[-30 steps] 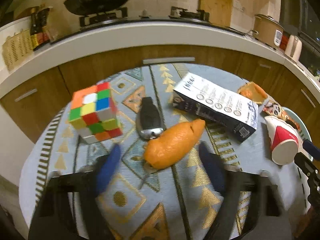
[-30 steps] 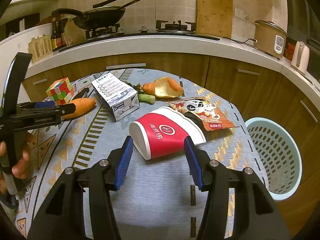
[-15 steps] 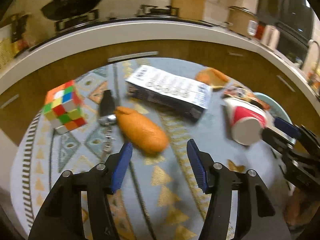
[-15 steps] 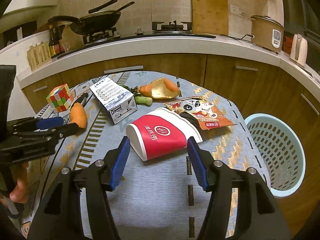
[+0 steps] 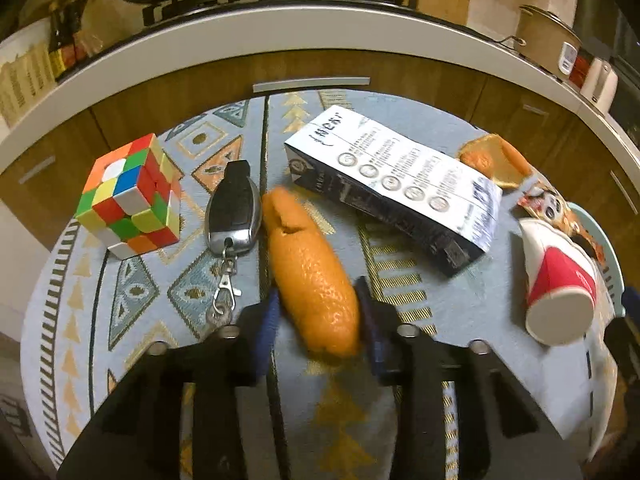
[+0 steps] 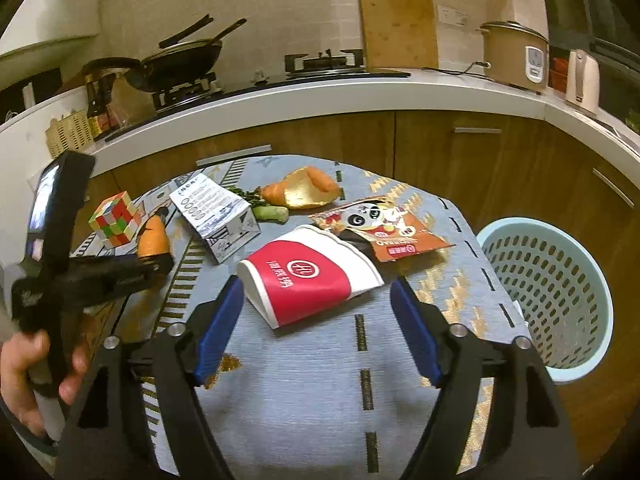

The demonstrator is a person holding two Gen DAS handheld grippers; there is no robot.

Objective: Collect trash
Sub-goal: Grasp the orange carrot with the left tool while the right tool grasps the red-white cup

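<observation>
The left gripper (image 5: 318, 312) has its jaws closing around the near end of the orange peel (image 5: 310, 276) — the blue pads sit at both flanks of it and look to be just touching, so the hold is not yet firm. The peel lies on the bench (image 5: 132, 360) just beside the car key (image 5: 232, 208), which touches its far end, with the puzzle cube (image 5: 130, 196) beyond the key and the carton (image 5: 394, 184) on the peel's other side.

The main risk is a poor bite: the peel is curved, soft and gripped only near one end, so it may fold, pivot or slip out when lifted. A drag sideways could also push the key or its ring — neither is trash.

The right gripper (image 6: 316, 324) has its jaws opening wide, nothing pressed between them; the red paper cup (image 6: 312, 276) lies on its side beyond the peel and carton, just ahead of the pads. The cup is light and round, so a glancing touch could roll it toward the snack wrapper (image 6: 384, 228) or off the bench edge. The basket (image 6: 560, 300) stands on the floor past the cup, well apart from the peel — a long carry for a weak grip.
</observation>
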